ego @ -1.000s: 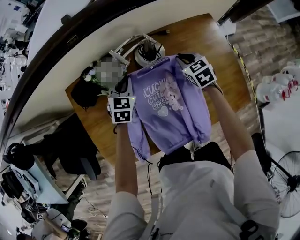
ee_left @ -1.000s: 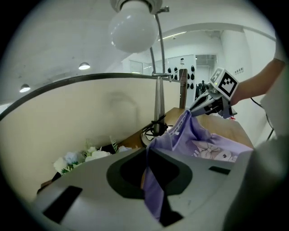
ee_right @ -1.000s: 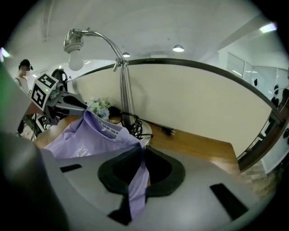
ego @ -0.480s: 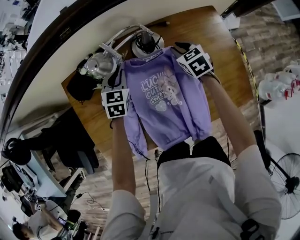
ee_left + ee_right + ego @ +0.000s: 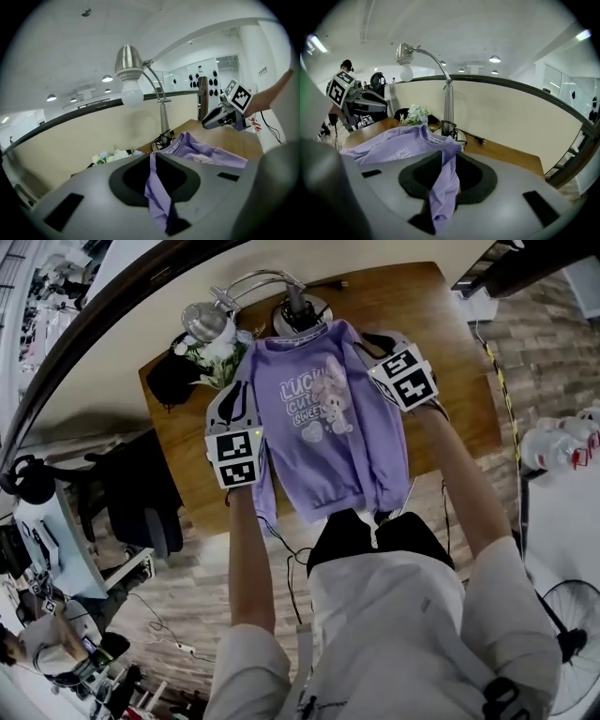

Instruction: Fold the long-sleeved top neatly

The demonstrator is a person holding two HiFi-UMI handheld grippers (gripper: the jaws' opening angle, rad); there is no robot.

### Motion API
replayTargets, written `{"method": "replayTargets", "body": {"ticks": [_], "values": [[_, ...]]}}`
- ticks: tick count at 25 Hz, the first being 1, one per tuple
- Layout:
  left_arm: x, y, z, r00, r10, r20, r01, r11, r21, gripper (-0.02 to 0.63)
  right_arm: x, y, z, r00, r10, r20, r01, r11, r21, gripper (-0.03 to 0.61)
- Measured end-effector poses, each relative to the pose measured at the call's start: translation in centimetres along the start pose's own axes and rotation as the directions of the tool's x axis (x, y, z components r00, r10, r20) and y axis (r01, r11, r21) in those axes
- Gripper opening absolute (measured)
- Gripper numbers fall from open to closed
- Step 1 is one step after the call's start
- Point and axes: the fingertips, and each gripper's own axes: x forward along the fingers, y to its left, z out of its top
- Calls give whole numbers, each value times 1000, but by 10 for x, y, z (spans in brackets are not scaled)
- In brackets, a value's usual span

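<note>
Since the earlier frame, both claws have carried the long-sleeved top (image 5: 328, 427) toward the lamp (image 5: 208, 320) at upper left. I note the left gripper (image 5: 239, 395) pinched narrow on one shoulder. The garment hangs mid-frame over the table (image 5: 450, 381). The right gripper (image 5: 377, 341), its jaws just eased wider, grips the other shoulder.
</note>
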Motion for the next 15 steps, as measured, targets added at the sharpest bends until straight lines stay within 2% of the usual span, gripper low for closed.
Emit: {"method": "replayTargets", "body": {"ticks": [6, 15], "values": [[-58, -56, -8, 998, 56, 17, -55, 998, -18, 41, -56, 34, -46, 998, 60, 23, -60, 998, -31, 100], [-97, -187, -41, 1000, 15, 3, -15, 998, -68, 41, -137, 99, -176, 975, 204, -83, -212, 971, -106, 100]]}}
